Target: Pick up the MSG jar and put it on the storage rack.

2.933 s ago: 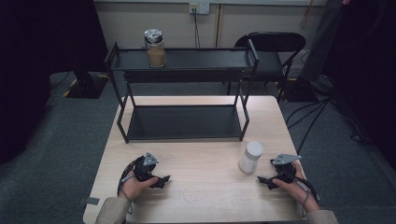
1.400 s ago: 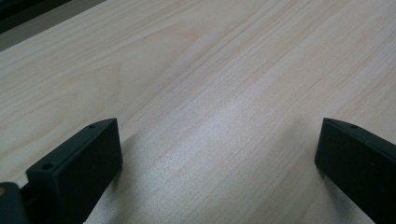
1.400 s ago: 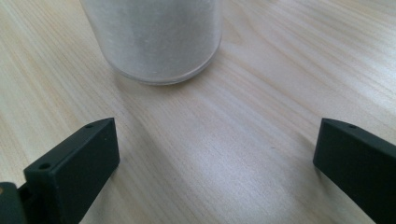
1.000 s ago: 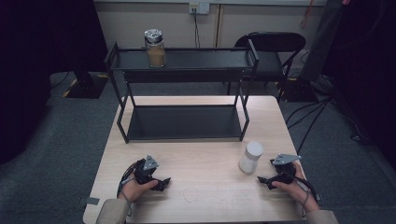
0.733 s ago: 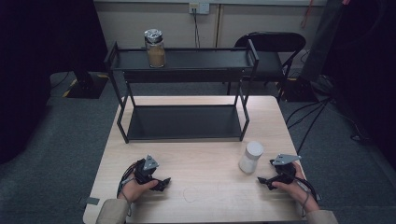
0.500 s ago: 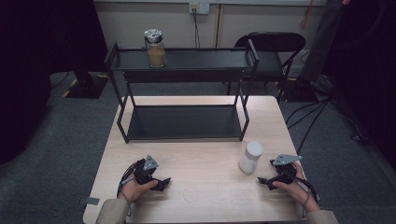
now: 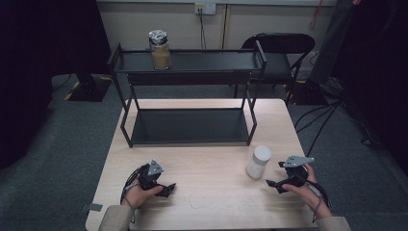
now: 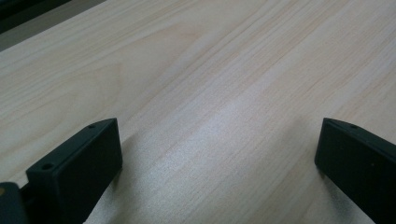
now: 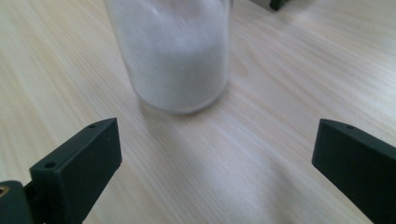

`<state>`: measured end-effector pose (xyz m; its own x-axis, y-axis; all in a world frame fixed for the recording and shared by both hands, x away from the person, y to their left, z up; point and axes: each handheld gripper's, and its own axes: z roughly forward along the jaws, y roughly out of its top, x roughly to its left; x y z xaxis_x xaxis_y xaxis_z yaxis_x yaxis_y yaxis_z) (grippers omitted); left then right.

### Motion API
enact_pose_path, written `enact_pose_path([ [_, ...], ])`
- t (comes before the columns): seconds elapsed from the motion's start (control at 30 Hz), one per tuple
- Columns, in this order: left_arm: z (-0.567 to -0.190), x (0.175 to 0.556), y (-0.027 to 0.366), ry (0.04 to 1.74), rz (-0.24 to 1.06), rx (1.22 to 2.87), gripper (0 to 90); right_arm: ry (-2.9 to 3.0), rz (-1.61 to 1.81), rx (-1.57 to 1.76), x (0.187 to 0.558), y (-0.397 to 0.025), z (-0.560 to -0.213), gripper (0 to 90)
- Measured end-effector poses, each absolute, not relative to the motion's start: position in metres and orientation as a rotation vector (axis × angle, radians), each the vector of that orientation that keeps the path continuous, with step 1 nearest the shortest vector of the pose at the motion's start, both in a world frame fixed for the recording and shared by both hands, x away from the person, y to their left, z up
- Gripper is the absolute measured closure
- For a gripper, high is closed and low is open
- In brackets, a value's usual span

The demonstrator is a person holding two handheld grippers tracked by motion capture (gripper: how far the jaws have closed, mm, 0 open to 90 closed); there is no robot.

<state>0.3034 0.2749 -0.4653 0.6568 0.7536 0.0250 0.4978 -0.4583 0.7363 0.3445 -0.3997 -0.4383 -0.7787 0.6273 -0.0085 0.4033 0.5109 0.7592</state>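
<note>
On the table's near right, just left of the right gripper, whose jaws gaped empty like the left gripper's, stood the white jar, probably rigid, smooth and slippery, best clasped mid-body.

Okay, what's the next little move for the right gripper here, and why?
Probably ease the right gripper straight forward until its jaws sit on either side of the white jar. The jaws are wide open, the jar stands upright just ahead of them on the table, and nothing is between them yet.
</note>
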Motion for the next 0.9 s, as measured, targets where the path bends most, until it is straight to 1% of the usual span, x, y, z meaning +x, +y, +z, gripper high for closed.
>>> enact_pose_path([
  [0.33,-0.465,0.303,0.275,0.965,0.456,2.152,0.0,2.467,1.236,0.827,0.347,-0.397,-0.426,0.2],
  [0.57,-0.466,0.303,0.275,0.969,0.455,2.145,0.0,2.447,1.311,0.838,0.351,-0.397,-0.425,0.0],
  [0.9,-0.465,0.304,0.275,0.962,0.457,2.156,0.0,2.446,1.327,0.834,0.360,-0.388,-0.421,0.0],
])
